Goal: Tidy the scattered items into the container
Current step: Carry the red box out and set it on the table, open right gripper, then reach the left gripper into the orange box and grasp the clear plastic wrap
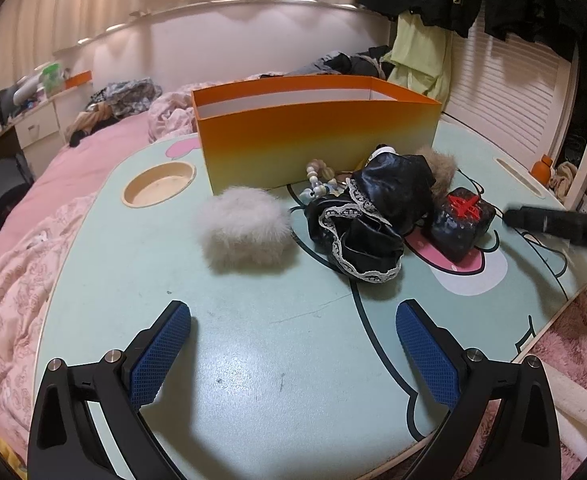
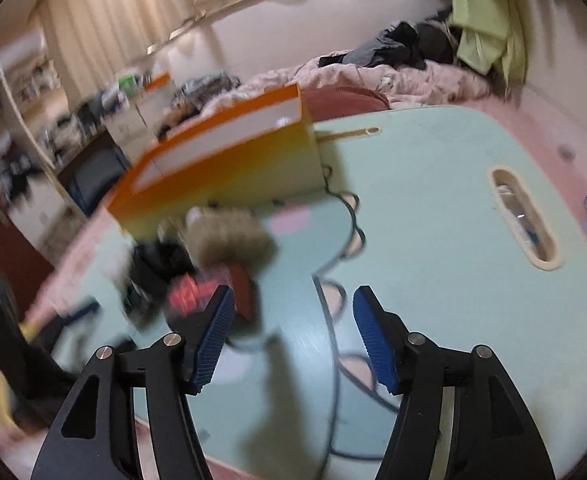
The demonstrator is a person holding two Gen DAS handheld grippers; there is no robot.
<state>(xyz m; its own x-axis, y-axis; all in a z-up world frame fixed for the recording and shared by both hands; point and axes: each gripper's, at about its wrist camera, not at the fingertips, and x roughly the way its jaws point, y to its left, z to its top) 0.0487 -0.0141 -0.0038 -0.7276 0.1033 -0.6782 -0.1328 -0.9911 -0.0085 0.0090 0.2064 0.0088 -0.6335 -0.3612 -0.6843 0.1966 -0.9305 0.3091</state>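
Left claw [image 1: 293, 320]: released, jaws spread wide over bare counter [image 1: 253, 380], nothing between the pads, low and close to the near edge.
Right claw [image 2: 293, 312]: released too, jaws partly parted and empty; the view is smeared, so this one looks to be on the move.
Right claw's target: my read is the black cube [image 1: 459, 222] with the red mark, sitting just left of the left pad in the right wrist view, not yet between the jaws.
Doing it well: swing the claw left until the cube is centred in the gap, settle before clenching, and press on two flat faces so it does not twist out.
Middle ground: white fluffy puff [image 1: 243, 232] lies alone on the counter; black lace-trimmed cloth [image 1: 367, 220] is bunched beside it, touching the cube.
Watch-out: the cloth crowds the cube, so a pad coming in from that side could snag the lace and drag both.
Behind the cloth: a brown fur piece [image 1: 441, 172] and a string of beads [image 1: 321, 184], both hard up against the container wall.
Container: orange box [image 1: 317, 136], upright, open top, standing at the far side of the counter; nothing can be seen inside from here.
Task progress: judged early, every loose item still outside the box.
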